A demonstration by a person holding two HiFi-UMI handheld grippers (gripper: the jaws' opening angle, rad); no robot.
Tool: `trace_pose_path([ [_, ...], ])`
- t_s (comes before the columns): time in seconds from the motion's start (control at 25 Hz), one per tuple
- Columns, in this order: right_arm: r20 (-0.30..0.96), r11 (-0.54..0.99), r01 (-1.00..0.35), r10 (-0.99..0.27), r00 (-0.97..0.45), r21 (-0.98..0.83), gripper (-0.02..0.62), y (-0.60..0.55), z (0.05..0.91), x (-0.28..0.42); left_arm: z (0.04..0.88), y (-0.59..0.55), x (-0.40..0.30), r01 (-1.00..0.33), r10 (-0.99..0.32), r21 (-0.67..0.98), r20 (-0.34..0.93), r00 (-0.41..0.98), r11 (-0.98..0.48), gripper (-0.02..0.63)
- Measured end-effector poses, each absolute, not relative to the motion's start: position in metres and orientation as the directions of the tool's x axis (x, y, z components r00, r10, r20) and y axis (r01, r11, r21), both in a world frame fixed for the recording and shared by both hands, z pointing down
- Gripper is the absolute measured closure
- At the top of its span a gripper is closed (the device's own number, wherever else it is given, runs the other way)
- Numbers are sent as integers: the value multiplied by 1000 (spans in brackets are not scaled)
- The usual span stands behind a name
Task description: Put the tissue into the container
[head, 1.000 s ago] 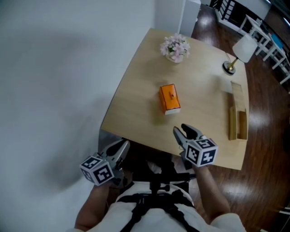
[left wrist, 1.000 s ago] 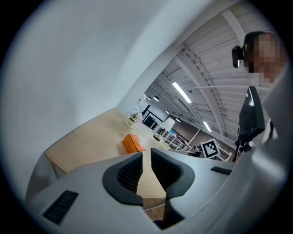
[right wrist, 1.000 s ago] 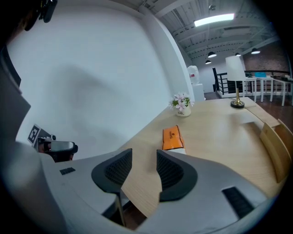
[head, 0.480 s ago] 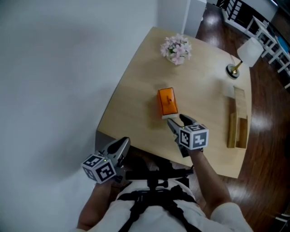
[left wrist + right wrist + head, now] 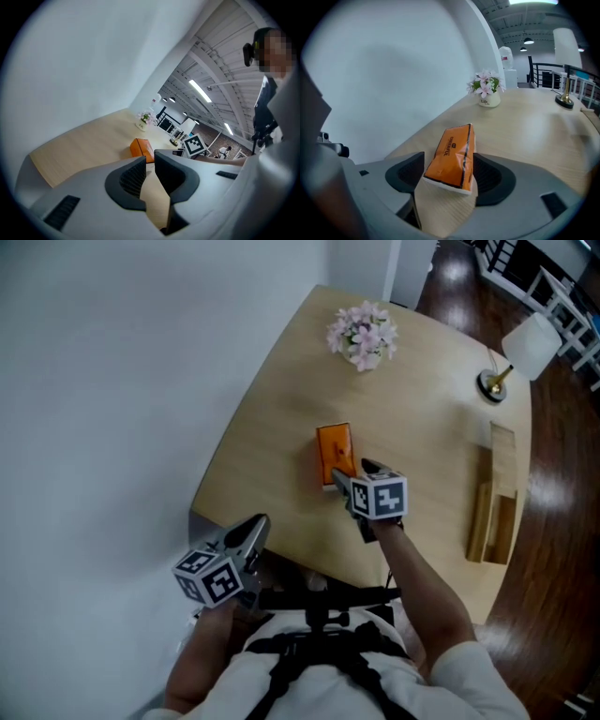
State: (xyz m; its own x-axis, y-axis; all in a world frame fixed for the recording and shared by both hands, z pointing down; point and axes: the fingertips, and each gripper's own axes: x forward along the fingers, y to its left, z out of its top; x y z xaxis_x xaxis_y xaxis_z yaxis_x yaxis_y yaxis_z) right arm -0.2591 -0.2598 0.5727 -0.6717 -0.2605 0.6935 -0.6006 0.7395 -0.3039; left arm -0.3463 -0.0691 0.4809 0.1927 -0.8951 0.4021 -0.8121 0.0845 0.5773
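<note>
An orange tissue pack (image 5: 335, 451) lies on the light wooden table (image 5: 272, 465), near its middle. My right gripper (image 5: 352, 472) is at the pack's near end. In the right gripper view the pack (image 5: 452, 157) sits between the two dark pads of that gripper (image 5: 447, 177), whose jaws are opening and do not press on it. The wooden container (image 5: 492, 493) lies at the table's right edge, apart from the pack. My left gripper (image 5: 251, 526) hangs off the table's near left corner with its jaws together and nothing in them (image 5: 149, 164).
A pot of pink flowers (image 5: 362, 334) stands at the far end of the table. A white lamp (image 5: 525, 348) on a brass foot is at the far right. A white wall runs along the table's left side. Dark wood floor lies to the right.
My right gripper has moved forward over the table up to the tissue pack, and its jaws now flank the pack's near end. The left gripper has stayed in place.
</note>
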Motion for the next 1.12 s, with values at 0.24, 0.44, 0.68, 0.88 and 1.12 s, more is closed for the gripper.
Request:
trace_pose_path([
  [0.24, 708, 735, -586, -209, -674, -341, 250, -274, 589, -265, 490, -102, -345, -837, -892, 535, 427, 146, 119, 565],
  [0.44, 717, 729, -583, -185, -672, -359, 238, -276, 599, -273, 490, -116, -335, -841, -891, 530, 427, 153, 110, 529],
  [0.68, 753, 725, -606, -187, -631, -328, 238, -276, 614, -281, 493, -125, -329, -836, -876, 547, 428, 224, 53, 529],
  [0.88, 742, 712, -602, -172, -649, -362, 239, -275, 623, -287, 501, -126, -327, -823, -850, 569, 429, 304, -7, 529],
  [1.12, 742, 698, -629, -210, -637, -342, 278, -274, 621, -284, 511, -115, -337, -800, -823, 599, 432, 369, -44, 529],
])
